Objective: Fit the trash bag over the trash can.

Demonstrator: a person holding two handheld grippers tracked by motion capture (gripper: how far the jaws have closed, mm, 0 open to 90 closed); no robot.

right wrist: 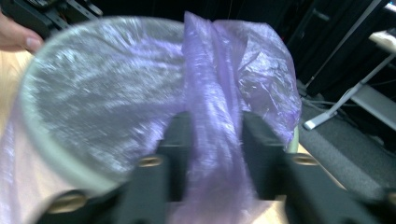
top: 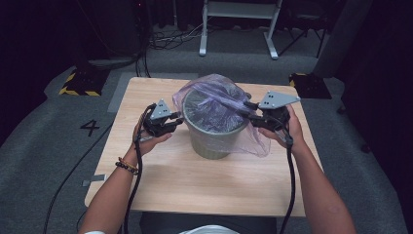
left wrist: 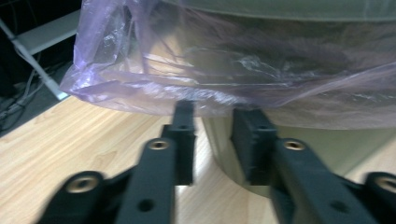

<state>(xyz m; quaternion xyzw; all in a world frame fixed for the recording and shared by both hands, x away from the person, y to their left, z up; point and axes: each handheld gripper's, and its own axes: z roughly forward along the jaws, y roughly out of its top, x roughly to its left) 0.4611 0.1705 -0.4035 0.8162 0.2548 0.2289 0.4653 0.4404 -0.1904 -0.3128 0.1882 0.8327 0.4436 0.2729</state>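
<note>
Dark studio floor surrounds a wooden table (top: pixel 160 175) bearing one grey bin (top: pixel 214 131) and one purple bag (top: pixel 219 100) draped over its mouth. Fitting the liner seems underway: the right gripper (right wrist: pixel 212 140) pinches a gathered fold, while the left gripper (left wrist: pixel 212 133), jaws slightly parted and empty, sits just beneath the bag's hem and likely must grasp it next.

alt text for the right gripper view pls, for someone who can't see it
The right gripper has its two black jaws closed on a bunched fold of a thin purple plastic bag, which drapes over the rim of a round grey bin. The bin stands on a light wooden table, with the other hand at top left.
</note>
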